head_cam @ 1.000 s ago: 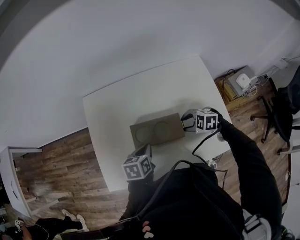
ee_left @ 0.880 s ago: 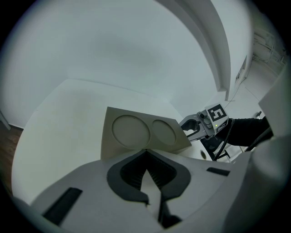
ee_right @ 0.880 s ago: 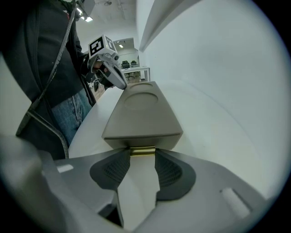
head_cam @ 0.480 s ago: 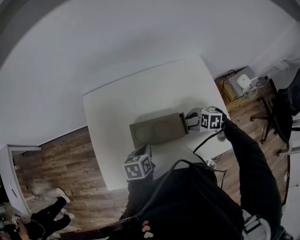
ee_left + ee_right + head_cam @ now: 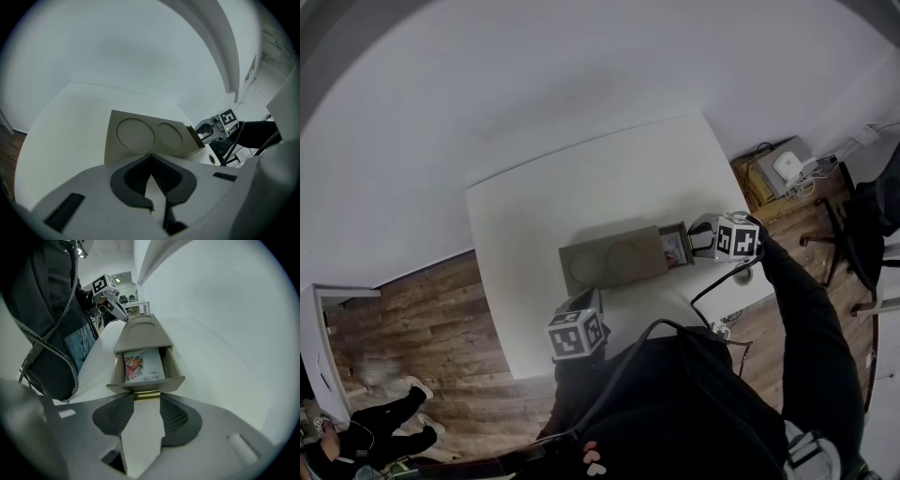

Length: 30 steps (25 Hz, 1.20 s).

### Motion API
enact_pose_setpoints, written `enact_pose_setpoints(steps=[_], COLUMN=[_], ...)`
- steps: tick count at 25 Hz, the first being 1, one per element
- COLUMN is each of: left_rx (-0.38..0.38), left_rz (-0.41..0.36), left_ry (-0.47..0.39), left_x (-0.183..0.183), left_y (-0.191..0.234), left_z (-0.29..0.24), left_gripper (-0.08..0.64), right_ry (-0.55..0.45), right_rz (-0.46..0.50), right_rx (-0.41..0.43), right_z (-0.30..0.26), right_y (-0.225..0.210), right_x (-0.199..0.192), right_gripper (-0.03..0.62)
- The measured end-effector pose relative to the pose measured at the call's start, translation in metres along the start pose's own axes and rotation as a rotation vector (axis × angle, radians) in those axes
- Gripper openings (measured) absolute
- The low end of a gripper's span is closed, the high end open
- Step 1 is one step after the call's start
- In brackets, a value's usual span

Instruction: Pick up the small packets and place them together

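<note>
A flat beige box (image 5: 614, 264) with two round insets lies on the white table (image 5: 534, 206). Its drawer (image 5: 145, 380) stands pulled out at the right end, and a small printed packet (image 5: 142, 365) lies inside it, also seen as the packet (image 5: 675, 247) in the head view. My right gripper (image 5: 146, 397) is shut on the drawer's brass handle (image 5: 146, 393). In the left gripper view, my left gripper (image 5: 151, 158) sits at the near edge of the box (image 5: 145, 136), its jaws shut with nothing between them.
The table's right edge is close to the right gripper (image 5: 701, 246). Beyond it are a wooden floor, an office chair (image 5: 853, 225) and a crate holding a white device (image 5: 783, 167). A person (image 5: 366, 441) is at the lower left.
My right gripper has moved to the right with the handle, sliding the drawer out of the box so that the packet shows. The left gripper has stayed put.
</note>
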<state>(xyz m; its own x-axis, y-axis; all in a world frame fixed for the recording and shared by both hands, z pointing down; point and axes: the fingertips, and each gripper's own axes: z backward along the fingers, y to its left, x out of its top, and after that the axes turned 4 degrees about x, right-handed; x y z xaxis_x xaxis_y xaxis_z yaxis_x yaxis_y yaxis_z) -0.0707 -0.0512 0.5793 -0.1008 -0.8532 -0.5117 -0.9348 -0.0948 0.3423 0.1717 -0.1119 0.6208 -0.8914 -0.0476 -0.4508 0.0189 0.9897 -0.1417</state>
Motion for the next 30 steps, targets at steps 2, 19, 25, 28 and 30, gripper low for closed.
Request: enact_pose_setpoints(steps=[2, 19, 25, 28, 30], left_rx=[0.001, 0.025, 0.036, 0.039, 0.042], left_rz=[-0.001, -0.025, -0.03, -0.028, -0.028], left_ry=[0.001, 0.007, 0.007, 0.008, 0.009], left_x=[0.0, 0.002, 0.001, 0.004, 0.006], left_y=[0.0, 0.001, 0.0, 0.001, 0.002], left_z=[-0.001, -0.001, -0.002, -0.003, -0.004], left_gripper=[-0.002, 0.0, 0.0, -0.002, 0.0], right_ry=[0.014, 0.069, 0.12, 0.126, 0.145], right_rz=[-0.004, -0.084, -0.107, -0.122, -0.134], right_rx=[0.0, -0.029, -0.032, -0.036, -0.039], right_z=[0.003, 0.028, 0.034, 0.038, 0.042], right_y=[-0.001, -0.006, -0.008, -0.011, -0.013], right_x=[-0.007, -0.059, -0.084, -0.093, -0.1], right_gripper=[0.167, 0.167, 0.167, 0.167, 0.167])
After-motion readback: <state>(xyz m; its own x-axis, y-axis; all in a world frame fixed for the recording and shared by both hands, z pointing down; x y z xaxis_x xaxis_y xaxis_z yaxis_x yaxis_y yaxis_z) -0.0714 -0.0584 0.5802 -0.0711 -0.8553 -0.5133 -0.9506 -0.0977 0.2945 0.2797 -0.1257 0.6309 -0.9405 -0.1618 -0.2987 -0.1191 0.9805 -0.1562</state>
